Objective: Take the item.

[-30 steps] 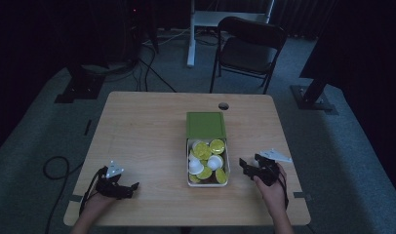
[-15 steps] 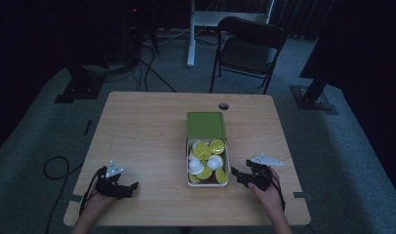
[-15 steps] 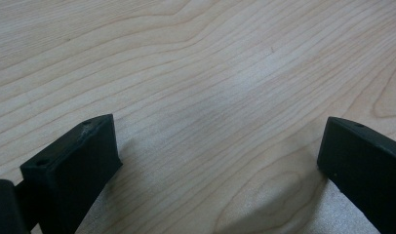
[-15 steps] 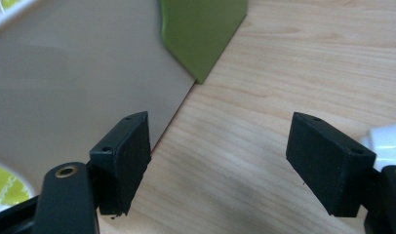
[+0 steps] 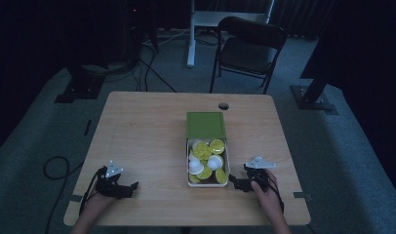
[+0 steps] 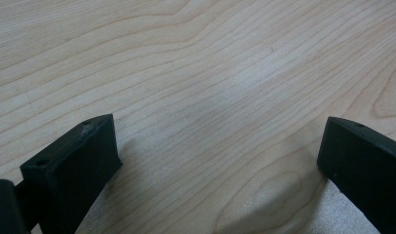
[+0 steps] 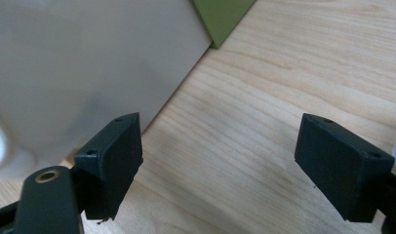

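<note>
A pale rectangular box (image 5: 189, 184) with a green lid (image 5: 205, 125) slid to its far end sits at the table's middle front. Several yellow-green and white round capsules (image 5: 206, 159) lie in it. My right gripper (image 5: 237, 184) rests on the table just right of the box's near corner, open and empty. In the right gripper view its jaws stand wide apart, the box wall (image 7: 89, 68) close by the left jaw and the green lid (image 7: 220, 14) beyond. My left gripper (image 5: 130, 188) rests open near the front left, over bare wood (image 6: 210, 97).
A round dark hole (image 5: 223, 106) marks the table's far edge. A black chair (image 5: 247, 48) and a white desk leg (image 5: 190, 34) stand beyond the table. Cables (image 5: 54, 168) trail on the grey floor at the left.
My right gripper has moved left and slightly nearer, from about a hand's width off the box to its front right corner. The left gripper has stayed put.
</note>
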